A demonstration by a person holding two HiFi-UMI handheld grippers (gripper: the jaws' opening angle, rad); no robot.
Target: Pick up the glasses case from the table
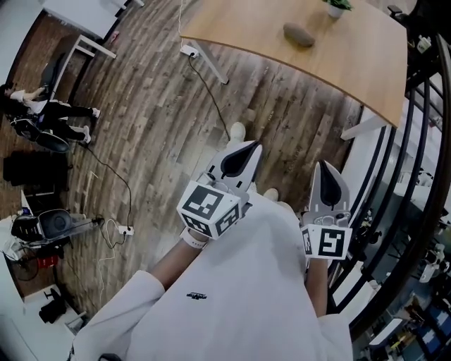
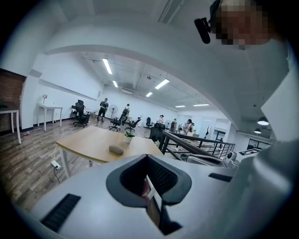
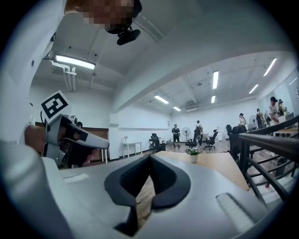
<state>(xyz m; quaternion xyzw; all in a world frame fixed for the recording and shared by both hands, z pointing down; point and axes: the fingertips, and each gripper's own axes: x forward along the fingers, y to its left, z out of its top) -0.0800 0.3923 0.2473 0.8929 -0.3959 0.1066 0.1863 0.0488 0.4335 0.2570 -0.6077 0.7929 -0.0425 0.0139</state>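
Note:
The glasses case (image 1: pixel 299 34) is a grey oval pouch that lies on the light wooden table (image 1: pixel 282 49) at the top of the head view, well ahead of both grippers. It also shows small in the left gripper view as the case (image 2: pixel 116 149) on the table (image 2: pixel 93 142). My left gripper (image 1: pixel 248 146) and right gripper (image 1: pixel 323 163) are held close to the person's body, above the wooden floor. Both are shut with nothing between the jaws. The left gripper (image 2: pixel 148 158) points toward the table. In the right gripper view the gripper (image 3: pixel 149 158) points level, and the case is hidden there.
A small potted plant (image 1: pixel 337 7) stands on the table behind the case. A power strip (image 1: pixel 189 51) with a black cable lies on the floor by a table leg. A black railing (image 1: pixel 416 141) runs along the right. Gear and seated people (image 1: pixel 42 113) are at the left.

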